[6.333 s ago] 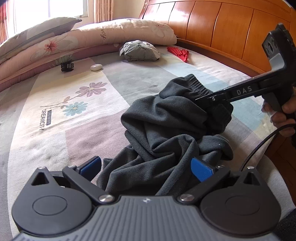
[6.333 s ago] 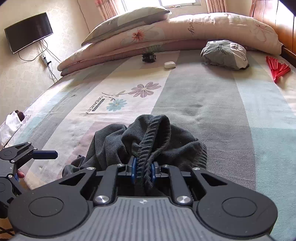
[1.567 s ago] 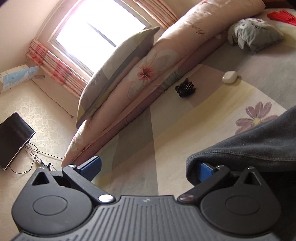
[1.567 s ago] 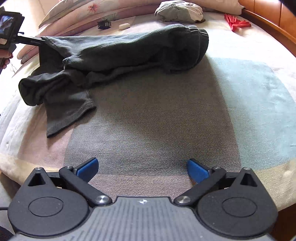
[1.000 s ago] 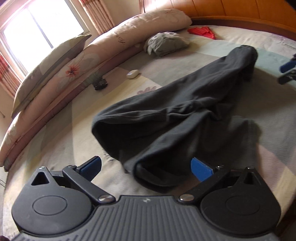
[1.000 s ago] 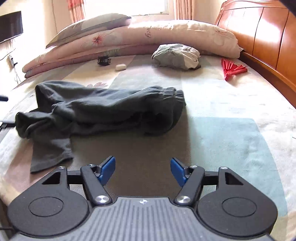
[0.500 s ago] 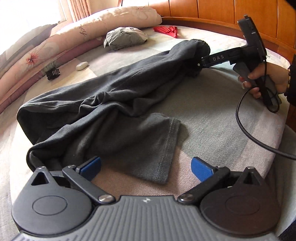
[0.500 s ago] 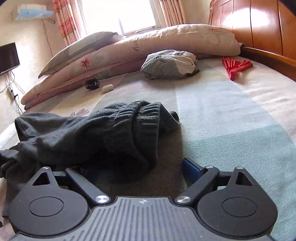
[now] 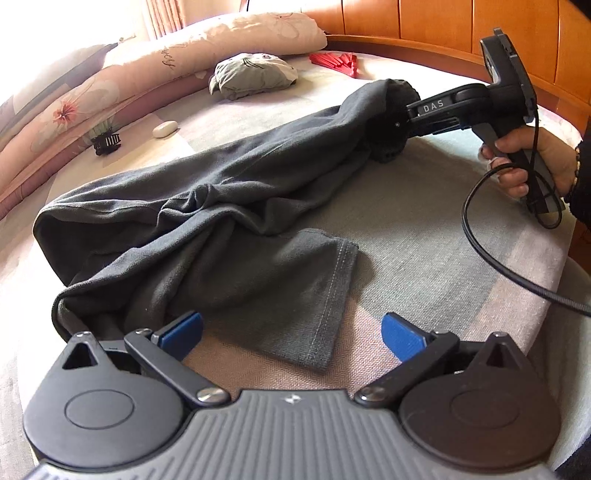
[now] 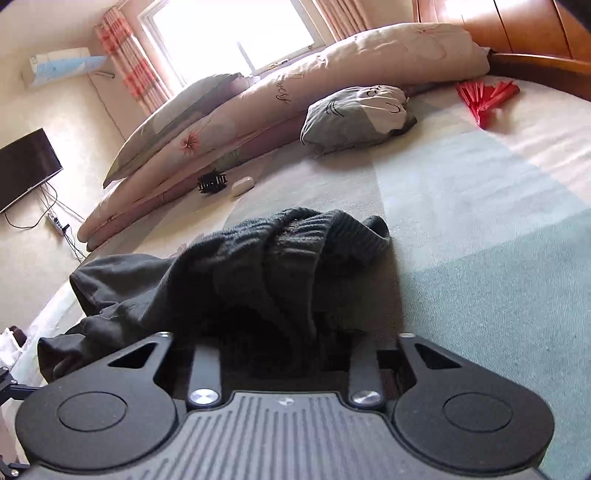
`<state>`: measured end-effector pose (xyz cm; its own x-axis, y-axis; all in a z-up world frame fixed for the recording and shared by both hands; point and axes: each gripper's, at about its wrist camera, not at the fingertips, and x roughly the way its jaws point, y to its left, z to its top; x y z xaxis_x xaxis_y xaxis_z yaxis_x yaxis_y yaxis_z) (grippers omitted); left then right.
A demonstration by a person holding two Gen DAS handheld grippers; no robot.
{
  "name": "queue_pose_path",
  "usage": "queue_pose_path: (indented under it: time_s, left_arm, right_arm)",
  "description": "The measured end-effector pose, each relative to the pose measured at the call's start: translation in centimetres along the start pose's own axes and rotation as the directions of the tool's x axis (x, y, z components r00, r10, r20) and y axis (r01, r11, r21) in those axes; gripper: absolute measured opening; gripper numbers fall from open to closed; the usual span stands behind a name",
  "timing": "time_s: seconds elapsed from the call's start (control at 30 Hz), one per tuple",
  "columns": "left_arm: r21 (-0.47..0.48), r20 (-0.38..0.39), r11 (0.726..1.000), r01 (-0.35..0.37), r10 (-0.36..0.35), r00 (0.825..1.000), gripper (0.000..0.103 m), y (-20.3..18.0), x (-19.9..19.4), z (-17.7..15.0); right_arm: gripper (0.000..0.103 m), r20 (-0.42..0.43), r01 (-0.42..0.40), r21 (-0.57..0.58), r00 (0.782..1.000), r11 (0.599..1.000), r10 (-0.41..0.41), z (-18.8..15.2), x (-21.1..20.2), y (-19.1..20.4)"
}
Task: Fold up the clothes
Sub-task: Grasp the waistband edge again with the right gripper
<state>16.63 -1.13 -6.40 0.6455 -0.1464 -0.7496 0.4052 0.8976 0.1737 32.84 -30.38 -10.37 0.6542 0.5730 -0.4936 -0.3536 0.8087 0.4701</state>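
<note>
Left hand-held gripper [image 9: 291,332] open, blue pads spread wide, low over the bed [image 9: 424,229]; hem of one leg of the dark grey trousers [image 9: 207,221] lies between and just ahead of its fingers, not gripped. Trousers stretch rightward across the bed to the right hand-held gripper [image 9: 397,122], closed on the ribbed waistband [image 10: 295,251]. Its fingertips are buried in cloth, hidden in both views.

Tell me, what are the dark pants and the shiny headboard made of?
The dark pants look like soft, matte knit cotton, maybe fleece: fuzzy surface, ribbed waistband, stitched hem. The headboard looks like varnished wood: orange-brown panels with glossy highlights, though it could be veneer.
</note>
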Motion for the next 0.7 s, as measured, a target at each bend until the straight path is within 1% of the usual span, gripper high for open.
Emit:
queue_pose_path:
  time_s: [0.07,0.2,0.3,0.47,0.57,0.7]
  left_arm:
    - [0.002,0.007,1.0,-0.002,0.002,1.0,0.102,-0.1,-0.2,0.1]
    - [-0.002,0.021,1.0,0.002,-0.002,1.0,0.102,-0.3,-0.7,0.3]
    - [0.007,0.029,1.0,-0.001,0.0,1.0,0.102,-0.5,-1.1,0.1]
    - [-0.003,0.035,1.0,-0.004,0.004,0.999,0.102,-0.5,-1.8,-0.3]
    - [-0.01,0.048,1.0,-0.003,0.003,0.999,0.102,-0.4,-2.4,-0.5]
    - [0.004,0.065,1.0,-0.005,0.005,0.998,0.102,-0.4,-3.2,-0.7]
  right_arm:
    - [0.011,-0.011,-0.011,-0.007,1.0,1.0,0.011,0.0,-1.1,0.4]
    - [0.011,-0.036,-0.009,-0.06,0.999,0.998,0.007,0.3,-4.0,1.6]
    - [0.01,-0.056,-0.005,-0.1,0.998,0.995,-0.001,0.5,-7.0,2.3]
    - [0.01,-0.098,0.01,-0.117,0.995,0.993,-0.022,1.0,-10.8,2.1]
    - [0.01,-0.15,0.02,-0.105,0.988,0.994,-0.036,0.4,-11.3,1.7]
    - [0.011,-0.221,0.034,-0.088,0.974,0.996,-0.053,-0.5,-12.0,1.2]
